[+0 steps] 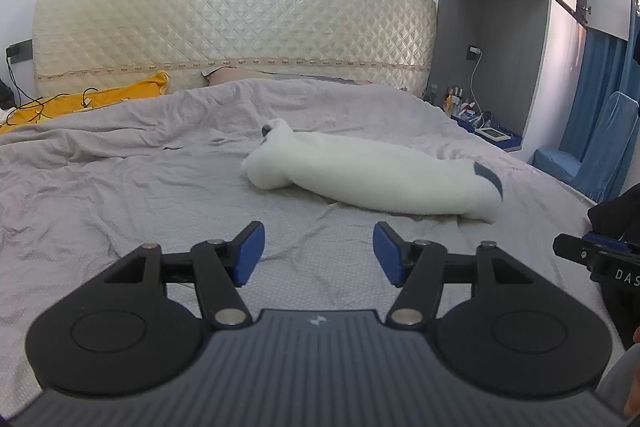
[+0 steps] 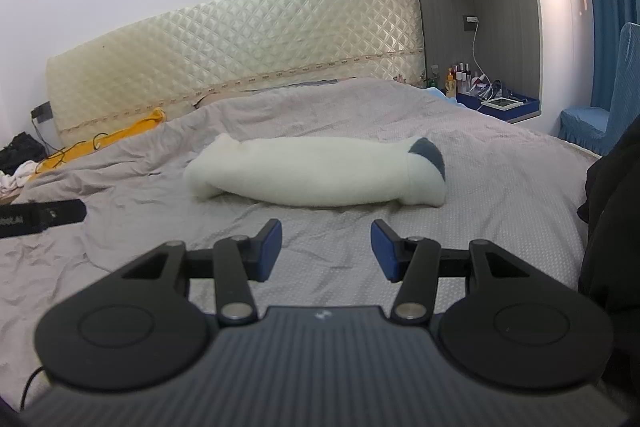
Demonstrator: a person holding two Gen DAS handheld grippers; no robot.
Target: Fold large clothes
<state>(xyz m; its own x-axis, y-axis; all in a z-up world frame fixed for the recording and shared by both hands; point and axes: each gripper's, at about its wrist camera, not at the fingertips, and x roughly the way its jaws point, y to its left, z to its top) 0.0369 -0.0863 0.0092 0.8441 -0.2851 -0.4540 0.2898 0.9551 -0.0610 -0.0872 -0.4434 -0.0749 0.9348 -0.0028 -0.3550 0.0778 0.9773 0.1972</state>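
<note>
White letters "DAS", seemingly cut off, mark the right tool [image 1: 600, 259].

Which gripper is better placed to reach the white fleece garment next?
Right, marginally. The white fleece garment lies straight ahead of the open right gripper; from the open left gripper it sits off to the right. Neither touches it.

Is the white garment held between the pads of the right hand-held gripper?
No, the white garment lies rolled on the bed, beyond the open, empty right hand-held gripper.
</note>
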